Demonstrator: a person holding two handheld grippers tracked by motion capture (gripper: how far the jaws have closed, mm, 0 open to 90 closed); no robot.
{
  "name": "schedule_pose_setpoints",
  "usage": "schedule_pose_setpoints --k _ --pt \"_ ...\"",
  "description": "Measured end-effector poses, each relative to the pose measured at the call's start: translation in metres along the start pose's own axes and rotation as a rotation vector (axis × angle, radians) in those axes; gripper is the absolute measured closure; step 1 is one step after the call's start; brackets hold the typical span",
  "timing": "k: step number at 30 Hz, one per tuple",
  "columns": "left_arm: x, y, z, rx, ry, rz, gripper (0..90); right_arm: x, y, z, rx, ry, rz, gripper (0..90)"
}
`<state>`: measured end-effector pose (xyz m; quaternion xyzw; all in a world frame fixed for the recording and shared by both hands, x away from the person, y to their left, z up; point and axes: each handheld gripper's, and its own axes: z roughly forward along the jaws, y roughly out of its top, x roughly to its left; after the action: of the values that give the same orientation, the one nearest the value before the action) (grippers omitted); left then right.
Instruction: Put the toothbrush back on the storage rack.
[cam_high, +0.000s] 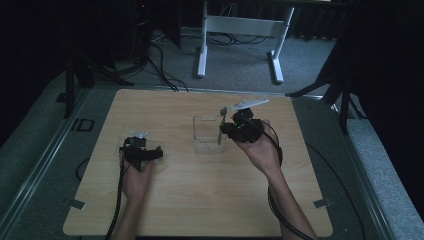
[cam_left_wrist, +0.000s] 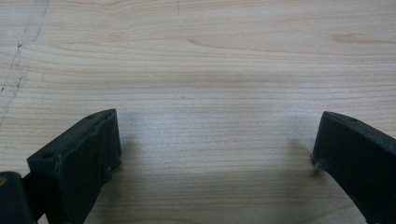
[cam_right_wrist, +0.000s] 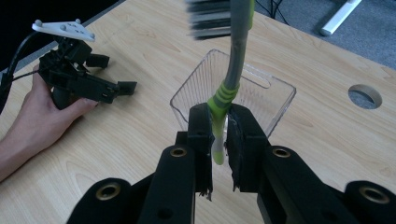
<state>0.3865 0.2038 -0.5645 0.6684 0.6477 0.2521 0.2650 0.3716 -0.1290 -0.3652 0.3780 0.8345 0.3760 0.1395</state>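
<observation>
My right gripper (cam_right_wrist: 218, 128) is shut on the green-and-grey handle of a toothbrush (cam_right_wrist: 233, 70), whose dark bristle head points away from me. It hangs over a clear plastic box (cam_right_wrist: 275, 100). In the high view the right gripper (cam_high: 225, 131) holds the toothbrush (cam_high: 221, 122) upright at the right wall of the clear box (cam_high: 205, 135). My left gripper (cam_high: 159, 152) rests low on the wooden table (cam_high: 200, 200) at the left, its jaws wide open over bare wood (cam_left_wrist: 215, 154) with nothing between them.
A round cable hole (cam_right_wrist: 364, 96) sits in the tabletop beyond the box. White desk legs (cam_high: 202, 55) and cables stand on the grey floor behind the table. Dark stands flank the table on both sides.
</observation>
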Motion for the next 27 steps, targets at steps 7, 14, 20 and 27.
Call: schedule_pose_setpoints --k 7,14,20,27 --pt "0.0 0.0 0.0 -0.003 0.0 -0.002 1.4 -0.001 0.005 0.003 -0.008 0.0 0.006 80.2" --pt "0.0 0.0 0.0 -0.001 0.0 0.0 1.4 -0.006 0.008 0.006 -0.02 0.002 0.026 80.2" --pt "0.0 0.0 0.0 -0.001 0.0 0.001 1.4 -0.008 0.012 0.009 -0.03 -0.005 0.036 80.2" --pt "0.0 0.0 0.0 -0.001 0.0 0.001 1.4 -0.013 0.013 0.013 -0.037 -0.015 0.048 80.2"
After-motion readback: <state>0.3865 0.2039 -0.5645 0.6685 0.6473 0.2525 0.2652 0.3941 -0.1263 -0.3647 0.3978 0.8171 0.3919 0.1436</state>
